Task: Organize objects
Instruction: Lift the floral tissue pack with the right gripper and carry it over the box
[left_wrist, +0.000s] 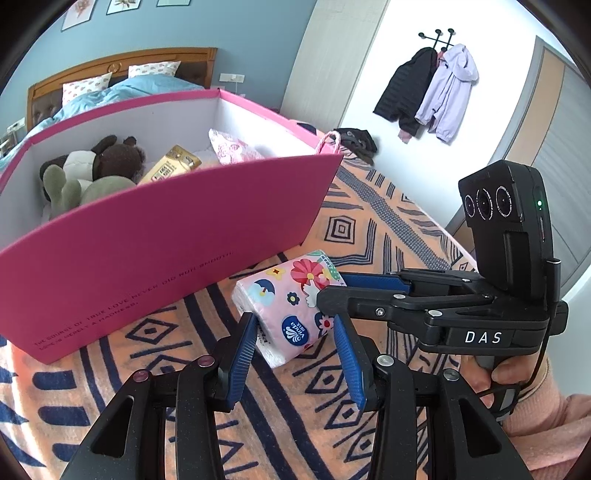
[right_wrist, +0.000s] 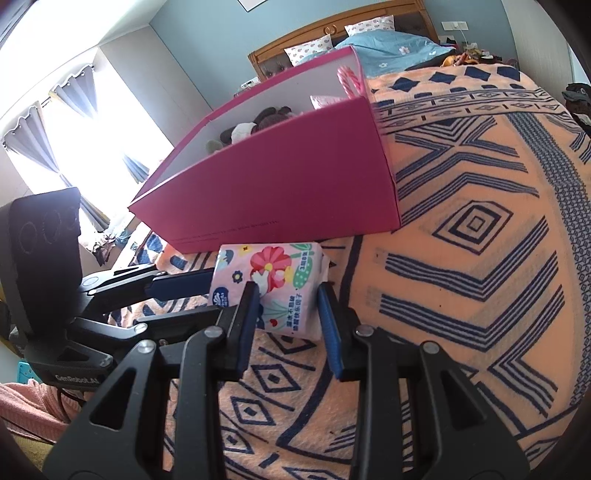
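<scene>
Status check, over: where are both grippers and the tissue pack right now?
Left gripper open, fingers straddling tissue pack. Right gripper open, fingers astride the same pack. Pack on blanket, outside pink box. Box wall directly behind it.

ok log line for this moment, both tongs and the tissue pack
left tongs: open, straddling tissue pack | right tongs: open, straddling same pack | pack: on blanket, outside pink box

Your left gripper stands open around the near end of the floral tissue pack on the patterned blanket. Your right gripper reaches across it. The pink box sits just behind.
</scene>
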